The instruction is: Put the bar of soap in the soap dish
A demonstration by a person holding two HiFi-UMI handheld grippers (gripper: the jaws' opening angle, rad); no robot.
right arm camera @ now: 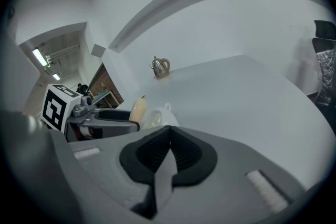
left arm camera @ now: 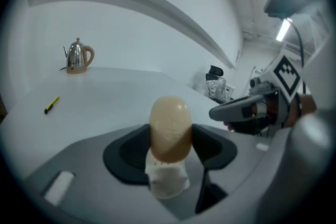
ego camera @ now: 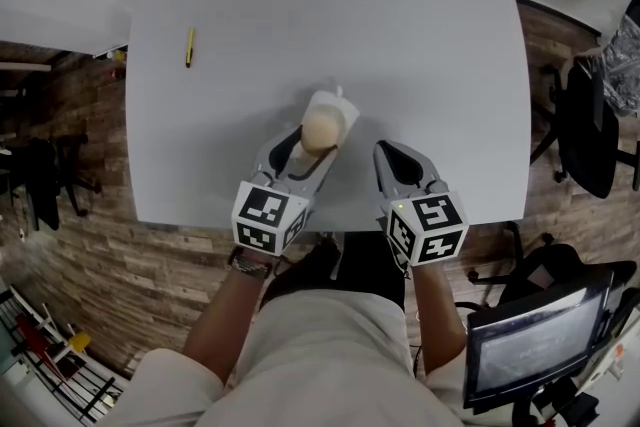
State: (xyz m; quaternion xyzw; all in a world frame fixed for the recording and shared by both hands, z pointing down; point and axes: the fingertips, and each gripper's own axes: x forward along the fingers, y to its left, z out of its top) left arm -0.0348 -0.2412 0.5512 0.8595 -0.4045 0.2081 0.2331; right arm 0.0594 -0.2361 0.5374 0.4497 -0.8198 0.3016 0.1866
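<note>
Soap bar (left arm camera: pixel 170 126) clamped in left claw (left arm camera: pixel 170 140); right claw (right arm camera: pixel 169 153) closed.

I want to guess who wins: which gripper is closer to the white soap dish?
Left. The left gripper holds the bar of soap just over the soap dish. The right gripper, shut and empty, is off to the dish's right, not touching it.

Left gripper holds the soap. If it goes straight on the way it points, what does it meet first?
Probably the soap dish, just ahead of and under the soap in the left gripper. How near they are is unclear; past it only table shows.
</note>
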